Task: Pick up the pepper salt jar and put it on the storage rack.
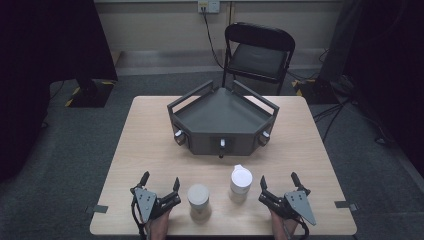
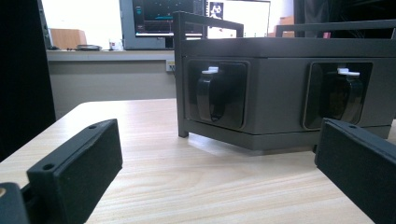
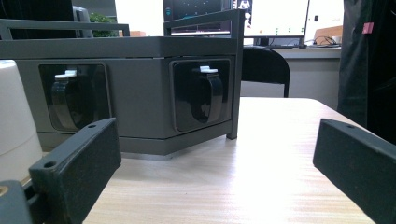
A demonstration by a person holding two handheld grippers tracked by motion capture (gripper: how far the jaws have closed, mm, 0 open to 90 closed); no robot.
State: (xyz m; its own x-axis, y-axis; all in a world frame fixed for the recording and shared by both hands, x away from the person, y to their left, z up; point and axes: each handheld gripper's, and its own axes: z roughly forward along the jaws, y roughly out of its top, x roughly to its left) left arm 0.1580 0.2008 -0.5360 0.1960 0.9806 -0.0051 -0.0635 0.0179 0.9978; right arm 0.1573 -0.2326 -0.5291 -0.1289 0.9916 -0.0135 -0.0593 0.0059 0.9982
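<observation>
A dark grey angular tray unit (image 1: 222, 120) with railed sides stands at the middle back of the wooden table (image 1: 145, 145); its front faces carry recessed black handles (image 2: 212, 93) (image 3: 205, 95). Two white cylinders stand near the front edge: a duller one (image 1: 198, 201) and a brighter one (image 1: 240, 183) to its right, whose side shows as a white cylinder (image 3: 14, 121) at the left of the right gripper view. My left gripper (image 1: 160, 181) rests open at the front left, nothing between its jaws. My right gripper (image 1: 279, 179) rests open at the front right, likewise empty.
A black folding chair (image 1: 257, 52) stands behind the table. A dark stand base (image 1: 90, 92) sits on the floor at back left, cables and gear at back right (image 1: 325, 87). Bare tabletop lies on both sides of the tray unit.
</observation>
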